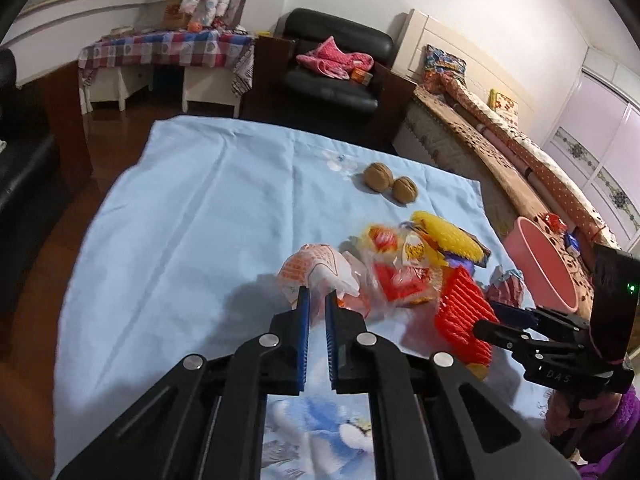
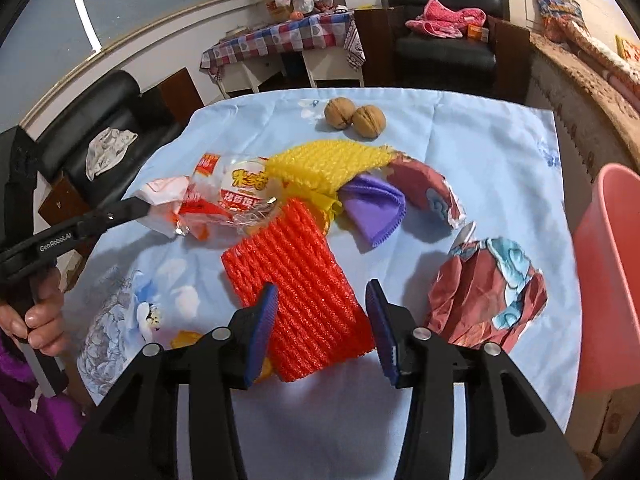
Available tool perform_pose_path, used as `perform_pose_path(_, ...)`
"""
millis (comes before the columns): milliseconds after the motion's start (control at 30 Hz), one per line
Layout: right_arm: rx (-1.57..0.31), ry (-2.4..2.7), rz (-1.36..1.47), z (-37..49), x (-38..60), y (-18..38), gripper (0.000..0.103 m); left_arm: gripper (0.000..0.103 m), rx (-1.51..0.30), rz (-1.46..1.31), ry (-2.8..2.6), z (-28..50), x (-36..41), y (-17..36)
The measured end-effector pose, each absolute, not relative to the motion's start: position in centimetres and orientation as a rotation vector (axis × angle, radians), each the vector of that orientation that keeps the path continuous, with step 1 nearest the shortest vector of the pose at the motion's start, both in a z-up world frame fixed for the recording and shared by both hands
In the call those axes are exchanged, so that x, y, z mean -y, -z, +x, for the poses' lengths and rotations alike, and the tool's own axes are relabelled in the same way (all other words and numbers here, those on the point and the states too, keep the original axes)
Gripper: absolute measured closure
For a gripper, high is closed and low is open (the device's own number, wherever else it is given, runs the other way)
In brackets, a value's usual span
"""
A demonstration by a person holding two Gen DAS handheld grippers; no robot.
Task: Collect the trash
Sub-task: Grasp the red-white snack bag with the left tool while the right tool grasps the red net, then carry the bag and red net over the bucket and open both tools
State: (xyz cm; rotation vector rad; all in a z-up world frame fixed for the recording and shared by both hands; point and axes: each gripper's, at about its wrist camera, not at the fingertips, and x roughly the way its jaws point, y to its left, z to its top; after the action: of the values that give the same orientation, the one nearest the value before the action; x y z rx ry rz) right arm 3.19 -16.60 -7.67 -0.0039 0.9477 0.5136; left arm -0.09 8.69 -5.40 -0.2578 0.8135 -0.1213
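From the left wrist camera, the left gripper has its blue pads nearly together, pinching the near edge of a white-and-orange wrapper that lies at twelve o'clock from the tips. The rest of the litter sits toward two o'clock, the pink bin at three o'clock at the edge of the blue cloth.

From the right wrist camera, the right gripper stands with jaws spread on either side of the red foam net, neither pad pressing it. A crumpled maroon wrapper lies at three o'clock, two walnuts at twelve.
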Motion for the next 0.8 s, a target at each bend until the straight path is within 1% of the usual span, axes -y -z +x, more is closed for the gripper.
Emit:
perform_pose_path(33,-0.951,-0.511,0.006,3.1,16.7,7.8,0.062,0.097,-0.809,-0.253,0.112,-0.3,-8.9,5.3)
perform_pose_path(67,-0.955,-0.513,0.016,3.0,16.8,7.9,0.075,0.097,-0.804,-0.252,0.106,-0.4,-9.2,5.1)
perform_pose_path(167,-0.971,-0.511,0.027,2.9,16.9,8.1,0.089,0.097,-0.788,-0.254,0.087,-0.9,-9.7,4.5)
perform_pose_path(200,-0.971,-0.516,0.030,2.7,17.0,8.1,0.091,0.097,-0.781,-0.254,0.082,-1.1,-9.8,4.2)
perform_pose_path(467,-0.888,-0.535,0.061,1.1,18.1,5.6,0.092,0.097,-0.714,-0.235,0.072,-2.3,-10.1,1.6)
perform_pose_path(800,-0.790,-0.531,0.104,-0.1,20.0,2.3,0.092,0.097,-0.625,-0.221,0.133,-3.4,-7.9,-2.1)
